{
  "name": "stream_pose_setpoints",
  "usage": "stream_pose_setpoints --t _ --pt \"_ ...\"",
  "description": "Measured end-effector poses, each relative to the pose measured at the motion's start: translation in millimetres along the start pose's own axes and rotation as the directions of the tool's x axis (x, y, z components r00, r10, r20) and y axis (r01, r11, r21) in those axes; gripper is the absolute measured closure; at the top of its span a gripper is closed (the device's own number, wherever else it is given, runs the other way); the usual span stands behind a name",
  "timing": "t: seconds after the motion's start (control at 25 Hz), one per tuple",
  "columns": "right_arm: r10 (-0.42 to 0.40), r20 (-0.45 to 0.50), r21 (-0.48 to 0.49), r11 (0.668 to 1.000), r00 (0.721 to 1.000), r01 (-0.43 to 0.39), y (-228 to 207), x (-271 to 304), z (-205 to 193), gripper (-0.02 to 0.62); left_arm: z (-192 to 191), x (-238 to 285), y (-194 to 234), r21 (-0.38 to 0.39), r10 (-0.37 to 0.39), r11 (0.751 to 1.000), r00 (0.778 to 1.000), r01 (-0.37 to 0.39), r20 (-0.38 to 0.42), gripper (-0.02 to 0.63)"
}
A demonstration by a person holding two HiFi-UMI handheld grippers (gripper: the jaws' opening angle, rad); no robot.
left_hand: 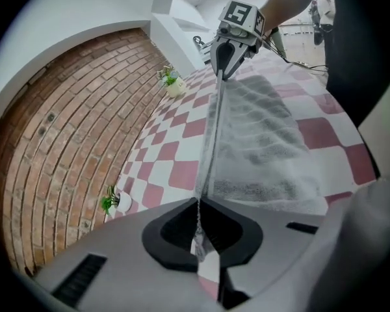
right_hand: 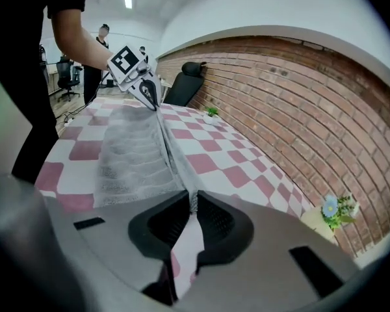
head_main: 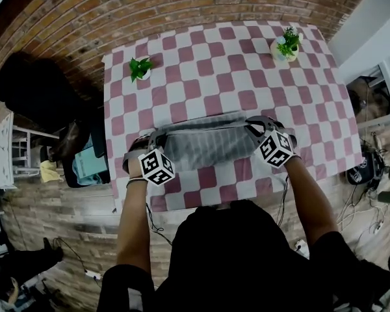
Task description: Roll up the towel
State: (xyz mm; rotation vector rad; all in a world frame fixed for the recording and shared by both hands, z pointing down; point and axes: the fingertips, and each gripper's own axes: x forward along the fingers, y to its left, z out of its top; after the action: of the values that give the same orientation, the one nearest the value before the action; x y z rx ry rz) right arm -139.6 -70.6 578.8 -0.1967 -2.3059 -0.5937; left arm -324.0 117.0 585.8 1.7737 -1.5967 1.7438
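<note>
**Blind spots on the towel**

Head view: I lose two gripped corners of the towel [head_main: 211,145] under the left gripper [head_main: 155,135] and right gripper [head_main: 252,123]. The wearer's torso [head_main: 240,252] swallows the near edge of the table [head_main: 201,67]. In both gripper views, each gripper's grey body blocks the towel's nearest stretch. Far pot [head_main: 285,49]: flowers too small for me to name.

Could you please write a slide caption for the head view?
The left gripper and right gripper hold the towel stretched over the checkered table.

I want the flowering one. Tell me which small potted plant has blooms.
The far-right plant: pale blue flower among its leaves. The far-left plant is plain green.
</note>
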Motion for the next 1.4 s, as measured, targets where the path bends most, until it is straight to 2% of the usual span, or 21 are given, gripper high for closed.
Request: stream_pose_setpoints --t 0.12,0.2,0.28,0.32,0.4,0.48,0.6,0.72,1.08,1.24,1.4 --pt "0.000 -0.036 0.035 0.999 0.999 0.001 -9 19 -6 0.560 -3 21 9 -0.028 0.005 1.000 1.000 -0.006 -0.013 0.594" --pt "-0.030 -0.056 0.065 0.997 0.998 0.034 -17 30 -11 0.548 -8 37 13 -0.059 0.017 0.998 0.999 -0.019 -0.029 0.586" --pt "-0.082 -0.075 0.115 0.989 0.994 0.090 -26 37 -16 0.495 -14 48 22 -0.113 0.060 0.991 0.997 -0.065 -0.047 0.534" --pt "-0.111 -0.080 0.149 0.981 0.991 0.122 -32 37 -19 0.479 -16 50 30 -0.150 0.092 0.984 0.994 -0.099 -0.052 0.514" --pt "-0.161 -0.071 0.223 0.959 0.984 0.173 -41 30 -20 0.477 -20 46 44 -0.235 0.146 0.959 0.988 -0.155 -0.055 0.434" --pt "-0.177 -0.051 0.270 0.945 0.983 0.184 -42 20 -21 0.477 -21 35 52 -0.312 0.180 0.932 0.983 -0.184 -0.043 0.414" --pt "-0.164 -0.026 0.278 0.946 0.986 0.165 -32 4 -20 0.477 -20 14 51 -0.408 0.188 0.896 0.982 -0.173 -0.004 0.416" --pt "-0.129 0.009 0.259 0.958 0.992 0.122 -16 -12 -15 0.477 -19 -7 34 -0.464 0.159 0.877 0.987 -0.128 0.029 0.425" --pt "0.042 -0.012 0.196 0.980 0.999 -0.039 58 -31 -27 0.477 -15 -42 -59 -0.522 0.053 0.853 0.998 -0.020 0.047 0.445" --pt "0.074 -0.030 0.200 0.978 0.997 -0.067 71 -31 -34 0.465 -15 -47 -90 -0.516 0.013 0.856 0.999 0.005 0.032 0.443" --pt "0.084 -0.026 0.233 0.970 0.996 -0.076 73 -31 -39 0.440 -20 -52 -97 -0.539 0.028 0.842 1.000 -0.017 0.011 0.439"
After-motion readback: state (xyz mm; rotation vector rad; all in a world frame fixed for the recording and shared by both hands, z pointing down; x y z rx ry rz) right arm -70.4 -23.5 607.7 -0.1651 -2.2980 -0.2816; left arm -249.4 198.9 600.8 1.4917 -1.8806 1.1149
